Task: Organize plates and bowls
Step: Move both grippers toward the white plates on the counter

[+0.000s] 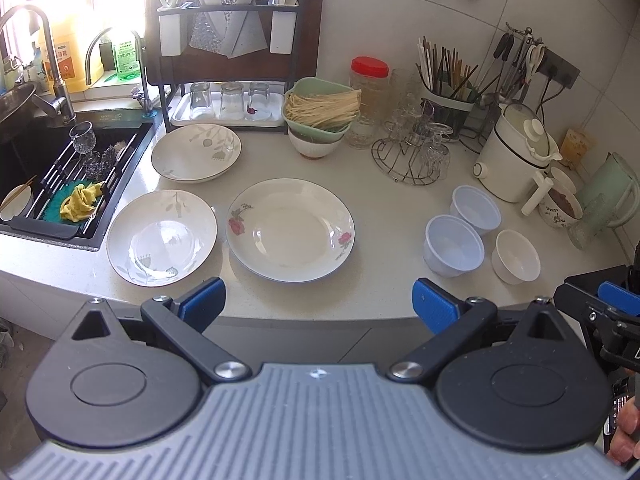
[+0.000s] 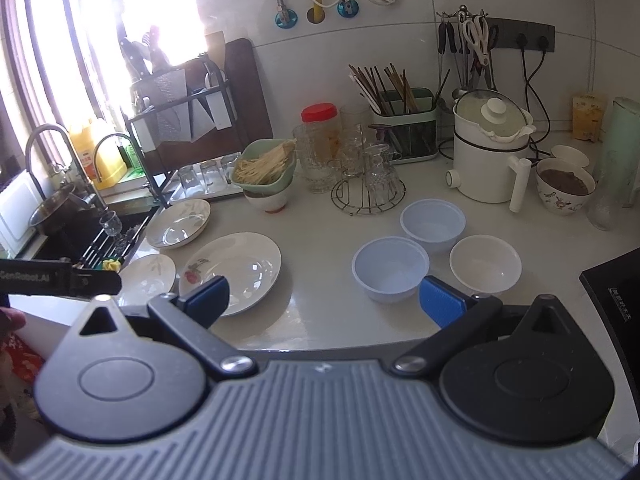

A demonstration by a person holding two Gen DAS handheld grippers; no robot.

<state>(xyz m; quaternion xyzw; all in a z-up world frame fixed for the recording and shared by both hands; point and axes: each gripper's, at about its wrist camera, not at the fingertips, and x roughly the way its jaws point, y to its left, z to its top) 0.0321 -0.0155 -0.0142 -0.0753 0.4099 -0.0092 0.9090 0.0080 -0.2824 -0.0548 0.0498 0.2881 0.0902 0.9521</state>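
Three white plates lie on the counter: a rose-patterned plate in the middle, a leaf-patterned plate at its left, and another leaf-patterned plate behind. Three small bowls stand at the right: two pale blue plastic bowls and a white bowl. My left gripper is open and empty at the counter's front edge, before the rose plate. My right gripper is open and empty, near the front blue bowl.
A sink with a rack and yellow cloth lies at the left. A dish rack with glasses, a green bowl of noodles, a glass stand, a white kettle and a chopstick holder line the back.
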